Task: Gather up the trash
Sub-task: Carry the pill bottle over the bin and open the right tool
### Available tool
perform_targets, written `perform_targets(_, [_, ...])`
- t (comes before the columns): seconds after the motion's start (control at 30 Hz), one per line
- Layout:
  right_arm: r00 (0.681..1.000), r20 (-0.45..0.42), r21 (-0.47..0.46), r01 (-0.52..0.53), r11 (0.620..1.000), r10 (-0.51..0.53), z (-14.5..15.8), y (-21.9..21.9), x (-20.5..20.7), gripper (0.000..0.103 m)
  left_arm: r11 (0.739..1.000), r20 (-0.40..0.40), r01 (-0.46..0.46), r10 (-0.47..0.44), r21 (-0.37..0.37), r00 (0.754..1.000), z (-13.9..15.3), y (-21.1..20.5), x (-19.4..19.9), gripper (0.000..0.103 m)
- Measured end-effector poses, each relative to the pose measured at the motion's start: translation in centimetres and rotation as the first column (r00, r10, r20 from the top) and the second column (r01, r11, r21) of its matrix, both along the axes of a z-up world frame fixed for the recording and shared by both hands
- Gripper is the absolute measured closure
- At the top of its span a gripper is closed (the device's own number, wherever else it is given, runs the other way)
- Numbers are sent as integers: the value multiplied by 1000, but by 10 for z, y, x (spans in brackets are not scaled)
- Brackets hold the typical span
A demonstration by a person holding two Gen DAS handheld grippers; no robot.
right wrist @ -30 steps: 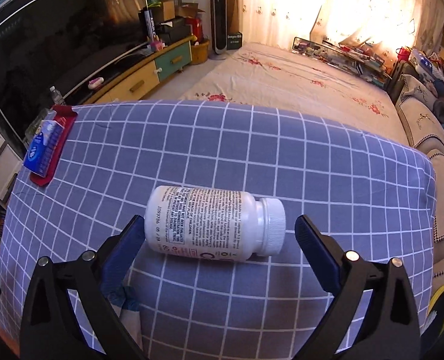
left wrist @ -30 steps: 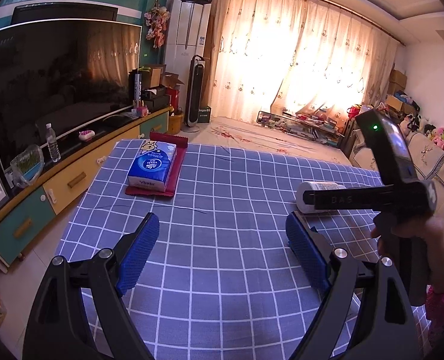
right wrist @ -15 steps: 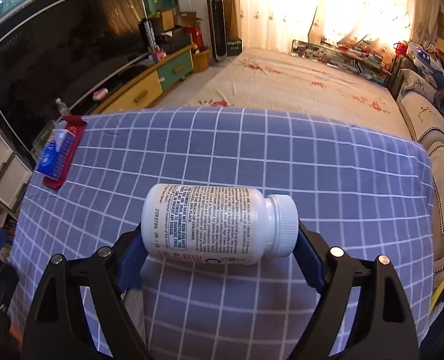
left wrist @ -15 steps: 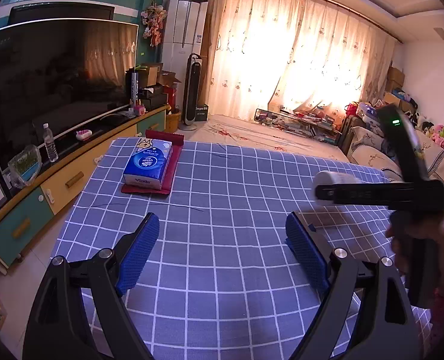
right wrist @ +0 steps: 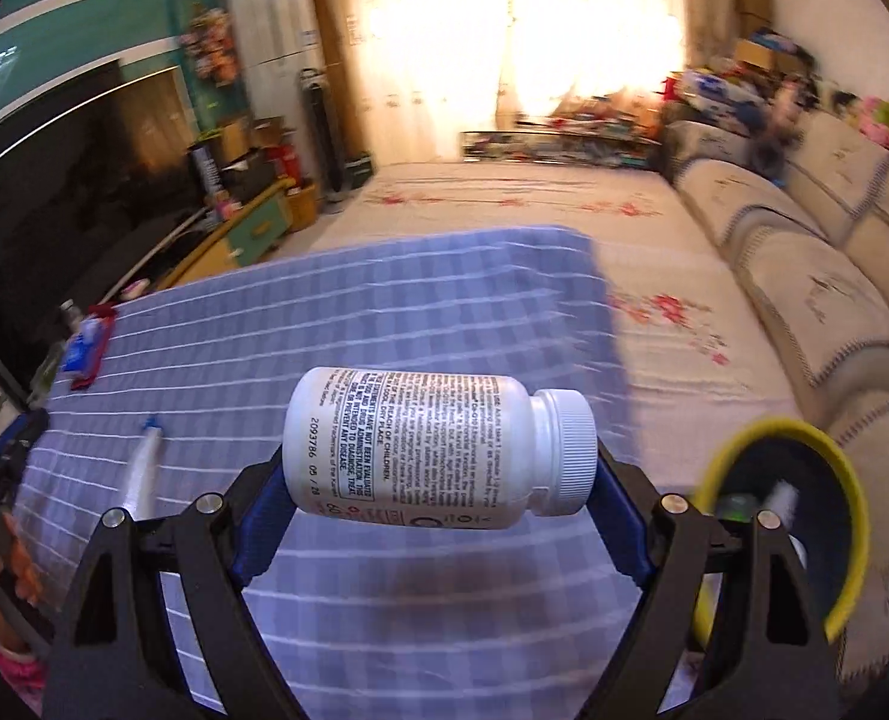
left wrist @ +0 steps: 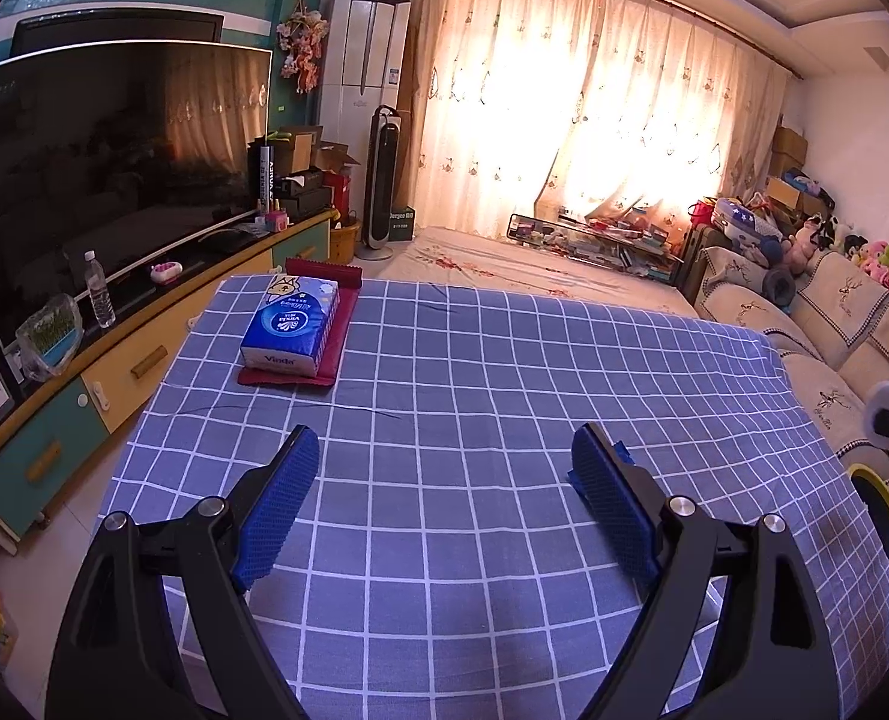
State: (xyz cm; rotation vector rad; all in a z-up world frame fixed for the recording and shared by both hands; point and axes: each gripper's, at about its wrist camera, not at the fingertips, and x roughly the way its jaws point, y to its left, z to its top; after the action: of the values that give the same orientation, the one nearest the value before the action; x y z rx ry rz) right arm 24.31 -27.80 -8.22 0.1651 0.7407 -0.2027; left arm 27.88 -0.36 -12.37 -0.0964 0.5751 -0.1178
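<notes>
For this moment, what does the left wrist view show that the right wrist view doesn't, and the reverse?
Only the left wrist view: the left claw, open over bare checked cloth, and a water bottle on the TV cabinet.

Only the right wrist view: the right claw shut on the white pill bottle, held end to end, plus a small white tube lying on the cloth.

Both: the checked tablecloth, the blue tissue pack on its red mat, the yellow-rimmed bin beside the table and the sofa.

Tissue pack [left wrist: 291, 327], at your ten o'clock on the table: you can read "Vinda"
White pill bottle [right wrist: 438, 449], at your twelve o'clock: "2093786 05/28"
Bottle label: "KEEP OUT OF REACH OF CHILDREN"; the rest is too small for you to read
</notes>
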Motion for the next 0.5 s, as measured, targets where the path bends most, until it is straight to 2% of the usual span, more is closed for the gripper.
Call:
perform_targets(0.1, [993, -34, -14, 112, 994, -112, -11, -48, -28, 22, 1000, 7, 0, 0, 1, 1000, 1, 0, -1, 18])
perform_targets(0.27, [955, -95, -22, 281, 960, -281, -38, -123, -65, 22, 1000, 21, 8, -9, 8, 1000, 6, -3, -6, 18])
perform_targets(0.5, [904, -156, -17, 400, 917, -397, -76, -181, -82, 22, 999, 22, 28, -29, 36, 999, 5, -11, -7, 18])
